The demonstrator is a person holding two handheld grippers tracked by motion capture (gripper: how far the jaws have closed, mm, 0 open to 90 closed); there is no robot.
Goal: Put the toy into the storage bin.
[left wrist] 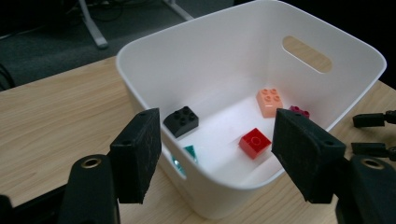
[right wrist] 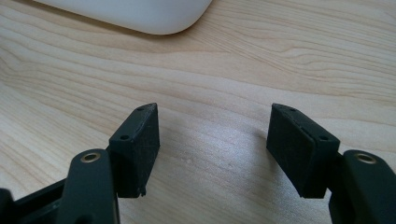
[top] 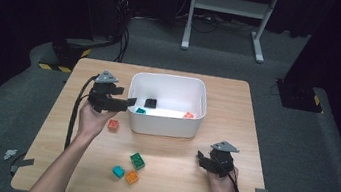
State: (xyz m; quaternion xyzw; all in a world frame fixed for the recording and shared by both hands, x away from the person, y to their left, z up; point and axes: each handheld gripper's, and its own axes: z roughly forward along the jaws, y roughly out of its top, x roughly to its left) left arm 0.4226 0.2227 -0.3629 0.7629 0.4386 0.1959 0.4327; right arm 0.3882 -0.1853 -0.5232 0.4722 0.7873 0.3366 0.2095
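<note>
Bin rim under left tool, jaws apart | table bare near right tool

One white bin stands on one wooden table. Inside the bin are five toy bricks: one black brick, one red brick, one peach-coloured brick, one dark magenta brick and one teal brick. Four more bricks lie loose on the table: one red-orange brick, one green brick, one turquoise brick and one orange brick. That makes nine bricks altogether
</note>
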